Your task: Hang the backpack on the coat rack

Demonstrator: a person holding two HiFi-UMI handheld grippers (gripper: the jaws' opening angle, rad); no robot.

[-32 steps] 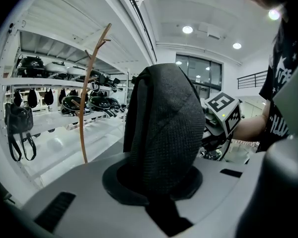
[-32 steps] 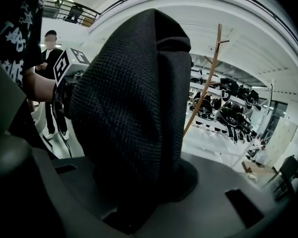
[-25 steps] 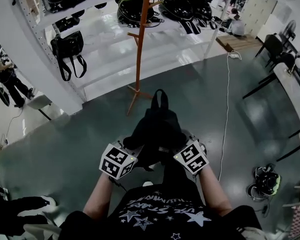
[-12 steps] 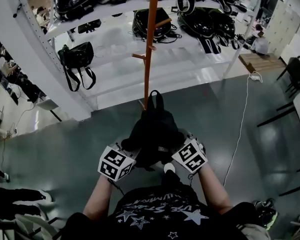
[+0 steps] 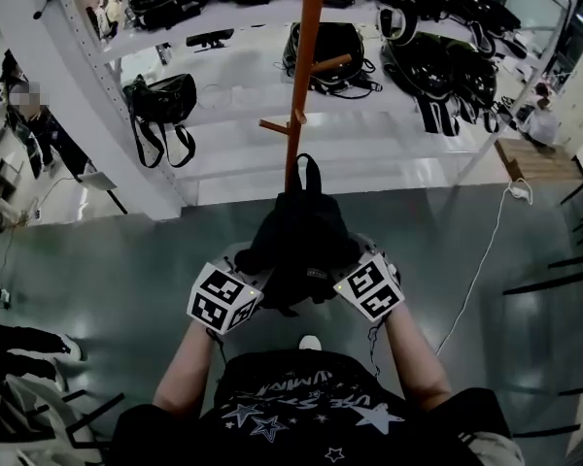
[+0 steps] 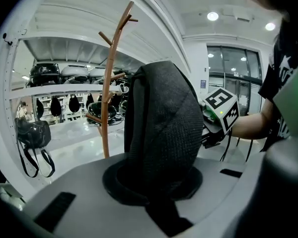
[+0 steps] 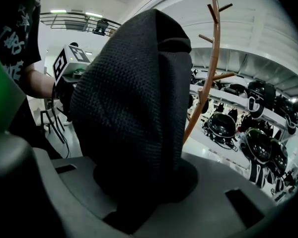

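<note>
I have the backpack point(image 5: 301, 241) held between both tools at the centre of the head view. My left tool point(image 5: 248, 282) is clenched on its left side and my right tool point(image 5: 355, 278) on its right, and each tool's own view shows black fabric filling the jaws. The orange coat rack point(image 5: 301, 85) stands just above the bag in the frame, with the white shelves point(image 5: 223, 153) of other bags behind it. I judge this to be the approach step: the bag is near the pole but not yet on any peg. Its carry loop point(image 5: 309, 173) stands up at the top, towards the pole. Next I think I must lift the bag and steer that loop over a peg point(image 5: 330, 64), keeping both grips firm until the loop has caught
</note>
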